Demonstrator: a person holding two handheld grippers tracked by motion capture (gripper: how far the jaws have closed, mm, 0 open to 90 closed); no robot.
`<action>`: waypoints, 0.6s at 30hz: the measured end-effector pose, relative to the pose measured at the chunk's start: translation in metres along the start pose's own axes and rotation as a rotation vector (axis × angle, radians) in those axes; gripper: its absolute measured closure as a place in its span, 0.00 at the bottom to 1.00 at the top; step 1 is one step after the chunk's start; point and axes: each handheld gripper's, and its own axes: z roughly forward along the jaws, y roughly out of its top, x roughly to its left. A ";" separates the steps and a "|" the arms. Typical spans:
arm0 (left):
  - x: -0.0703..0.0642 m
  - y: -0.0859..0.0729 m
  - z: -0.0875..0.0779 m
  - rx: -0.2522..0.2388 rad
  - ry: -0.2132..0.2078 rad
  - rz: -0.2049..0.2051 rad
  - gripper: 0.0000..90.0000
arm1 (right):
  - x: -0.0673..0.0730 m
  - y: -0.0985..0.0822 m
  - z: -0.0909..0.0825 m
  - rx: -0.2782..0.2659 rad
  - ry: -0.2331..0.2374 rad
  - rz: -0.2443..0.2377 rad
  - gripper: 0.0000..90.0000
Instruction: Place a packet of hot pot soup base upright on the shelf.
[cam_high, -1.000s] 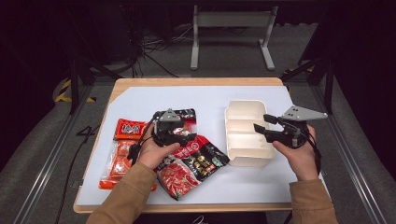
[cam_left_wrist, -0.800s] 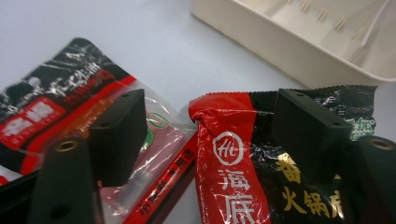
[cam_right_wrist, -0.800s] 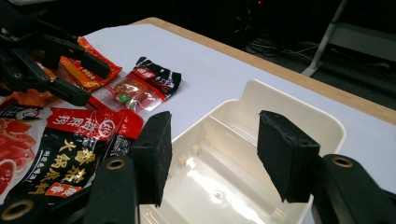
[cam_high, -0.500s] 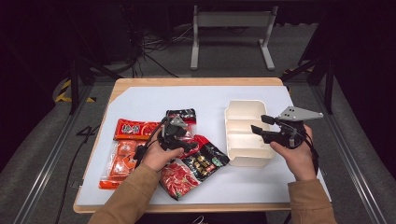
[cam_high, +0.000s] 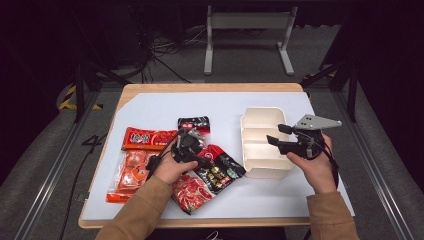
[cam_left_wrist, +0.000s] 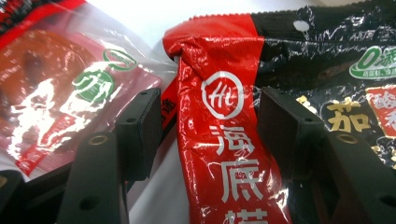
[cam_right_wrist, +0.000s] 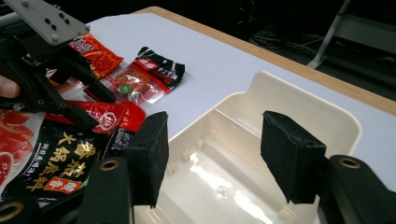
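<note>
A red-and-black sauce packet (cam_high: 225, 167) (cam_left_wrist: 219, 140) (cam_right_wrist: 70, 154) lies flat on the white mat. My left gripper (cam_high: 207, 159) (cam_left_wrist: 210, 116) (cam_right_wrist: 91, 106) points down at its red end. Its jaws have just been closing and straddle that wrinkled red strip, with a slit still showing at the left pad. My right gripper (cam_high: 275, 135) (cam_right_wrist: 215, 140) hovers over the white divided tray (cam_high: 260, 112) (cam_right_wrist: 303, 93). Its jaws have just been opening and there is nothing between them. The tray's compartments look bare.
Other packets lie around my left hand: a small black-topped one (cam_high: 194, 122) (cam_right_wrist: 149, 70), a red one (cam_high: 145, 139) (cam_right_wrist: 91, 51), a clear red one (cam_high: 130, 172) (cam_left_wrist: 60, 84) and a red one near the front (cam_high: 192, 192). The mat's far half is bare.
My left hand has sunk and shifted toward the red-and-black packet, uncovering the small black-topped one, and its jaws stand narrower. The right hand has stayed over the tray.
</note>
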 end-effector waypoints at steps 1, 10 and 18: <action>0.000 0.000 0.000 0.005 -0.010 -0.002 0.50 | 0.000 0.000 0.000 0.003 -0.001 0.001 0.46; 0.003 -0.001 0.001 0.032 -0.029 -0.021 0.67 | 0.001 -0.001 0.002 0.004 0.005 0.003 0.46; 0.000 -0.003 -0.002 0.021 -0.006 -0.022 0.93 | 0.003 -0.001 0.005 0.013 0.013 -0.004 0.46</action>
